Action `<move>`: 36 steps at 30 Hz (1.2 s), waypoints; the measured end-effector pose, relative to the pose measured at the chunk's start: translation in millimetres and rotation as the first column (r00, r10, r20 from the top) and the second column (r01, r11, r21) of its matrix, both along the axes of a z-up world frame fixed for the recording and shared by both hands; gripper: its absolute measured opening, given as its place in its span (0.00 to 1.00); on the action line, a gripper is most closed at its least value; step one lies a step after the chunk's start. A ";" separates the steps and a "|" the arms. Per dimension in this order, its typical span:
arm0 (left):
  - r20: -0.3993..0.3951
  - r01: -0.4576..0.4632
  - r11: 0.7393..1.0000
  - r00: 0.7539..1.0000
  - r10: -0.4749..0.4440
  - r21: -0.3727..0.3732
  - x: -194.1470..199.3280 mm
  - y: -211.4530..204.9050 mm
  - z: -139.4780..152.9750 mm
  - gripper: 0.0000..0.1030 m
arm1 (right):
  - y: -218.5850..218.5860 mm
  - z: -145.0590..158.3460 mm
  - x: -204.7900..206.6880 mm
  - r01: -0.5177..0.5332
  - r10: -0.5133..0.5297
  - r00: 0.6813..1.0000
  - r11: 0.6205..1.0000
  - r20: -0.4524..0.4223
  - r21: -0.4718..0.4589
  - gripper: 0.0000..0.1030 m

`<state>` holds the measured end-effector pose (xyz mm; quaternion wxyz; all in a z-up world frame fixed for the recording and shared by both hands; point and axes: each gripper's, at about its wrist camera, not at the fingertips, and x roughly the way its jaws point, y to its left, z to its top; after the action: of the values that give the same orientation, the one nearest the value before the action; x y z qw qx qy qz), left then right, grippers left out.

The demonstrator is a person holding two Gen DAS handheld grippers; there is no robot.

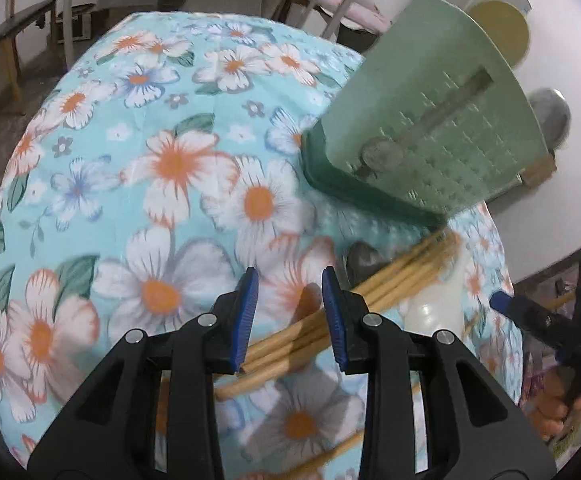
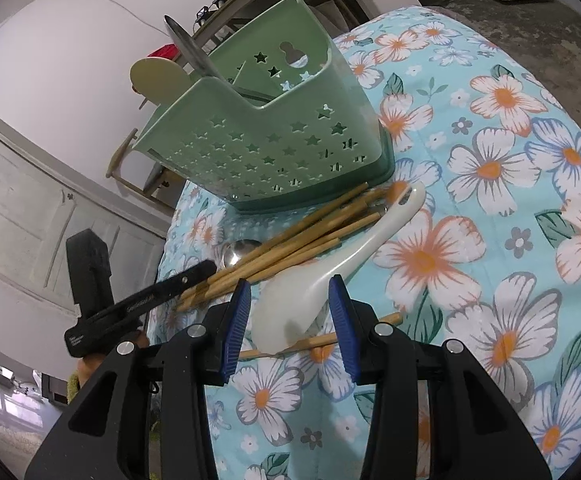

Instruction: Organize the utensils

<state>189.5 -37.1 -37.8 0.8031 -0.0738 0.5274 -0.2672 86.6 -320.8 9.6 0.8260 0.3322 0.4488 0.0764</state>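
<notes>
A: Utensils, left wrist view. Bamboo chopsticks (image 1: 394,280) lie in a loose bundle on the floral tablecloth (image 1: 162,168), running from under the left gripper (image 1: 290,312) out ahead and to the right of its jaws. Jaws apart, nothing between the pads; the bundle passes below the gap. Green caddy (image 1: 430,128) stands ahead-right of the jaws, a metal utensil visible through its perforated wall. Image is motion-blurred.

B: Right wrist view. Right gripper (image 2: 290,324) also has its jaws apart and empty. White ceramic spoon (image 2: 330,272) lies with its bowl directly between and just below the jaws, handle running ahead-right. One stray chopstick (image 2: 322,340) lies crosswise under the bowl. Main bundle sits ahead-left of the jaws, a metal spoon (image 2: 240,250) touching it. The caddy is beyond them, already holding a metal utensil and a pale round-headed one.

A: Judged step: mid-task, some items stowed, the rest still on the cloth; each gripper appears lined up for a pick.

B: Next move, likely: lower the right jaws around the ceramic spoon, close without snagging the stray chopstick, lift, drop into the caddy. Glazed surface may slip.
</notes>
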 end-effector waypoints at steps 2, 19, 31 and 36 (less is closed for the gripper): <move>-0.040 0.019 1.000 0.999 -0.019 -0.011 -4.0 1.4 -1.5 0.29 | 0.4 -1.8 1.5 -0.002 0.002 1.000 1.000 -0.005 0.002 0.39; -0.291 -0.096 0.951 0.957 0.006 -0.295 23.5 -0.5 -22.6 0.31 | -4.8 0.0 -6.7 0.011 -0.011 1.000 1.000 -0.002 0.000 0.39; -0.348 -0.185 0.931 0.935 0.069 -0.315 30.3 -13.3 -37.9 0.08 | 1.9 -15.4 -11.2 0.006 -0.003 0.999 0.998 -0.039 0.059 0.39; -0.310 -0.200 0.928 0.946 0.098 -0.315 27.4 -12.8 -36.1 0.01 | 11.3 -10.3 -12.6 -0.019 0.019 1.000 1.000 -0.025 0.011 0.39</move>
<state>216.9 -49.9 -73.9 0.7103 -0.2909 0.5771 -0.2787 74.1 -309.5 -0.8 0.8177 0.3333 0.4620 0.0823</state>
